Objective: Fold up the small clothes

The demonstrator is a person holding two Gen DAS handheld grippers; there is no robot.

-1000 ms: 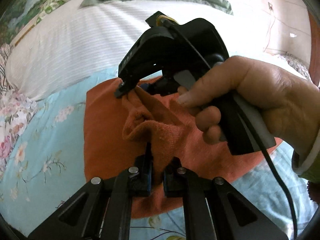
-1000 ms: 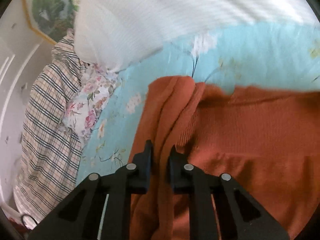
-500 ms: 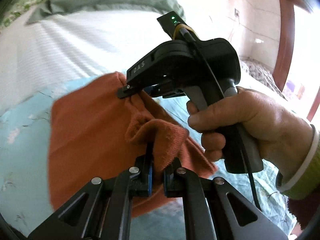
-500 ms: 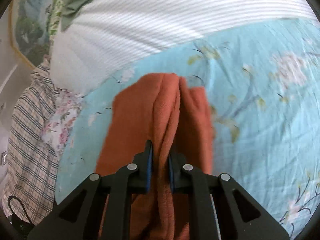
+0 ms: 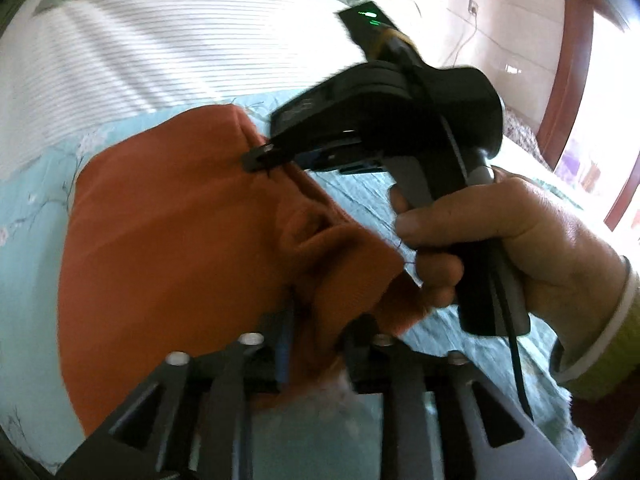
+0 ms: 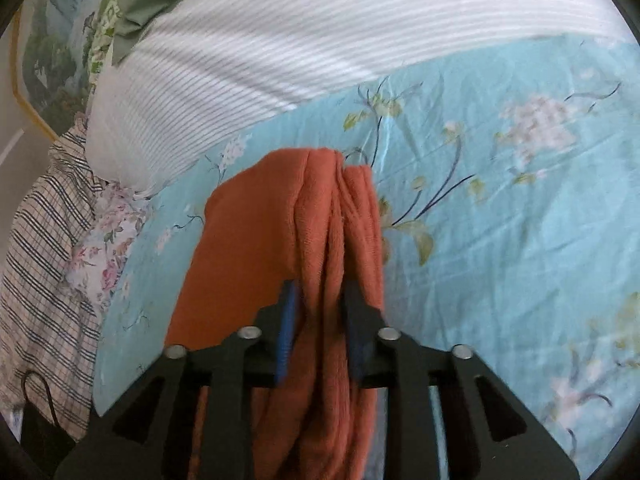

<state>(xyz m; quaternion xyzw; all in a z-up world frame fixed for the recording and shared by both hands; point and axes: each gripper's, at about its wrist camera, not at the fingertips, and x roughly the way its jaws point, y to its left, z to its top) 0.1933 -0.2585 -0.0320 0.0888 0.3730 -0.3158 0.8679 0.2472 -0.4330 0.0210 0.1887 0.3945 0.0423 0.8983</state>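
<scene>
Rust-orange knit garment (image 6: 256,240), folded over, bunched in vertical ridges

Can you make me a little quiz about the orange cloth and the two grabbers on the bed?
1. True or false: the orange cloth lies on a plain white sheet.
2. What sits between the fingers of the left gripper?
   A. a sock  B. a bunch of the orange cloth  C. nothing
3. Fill in: beyond the blue flowered sheet lies a white ______ pillow.

Key
1. False; the sheet under it is blue with flowers.
2. B; the jaws are opening, as are those of the right gripper, which also has cloth between its fingers.
3. striped
</scene>
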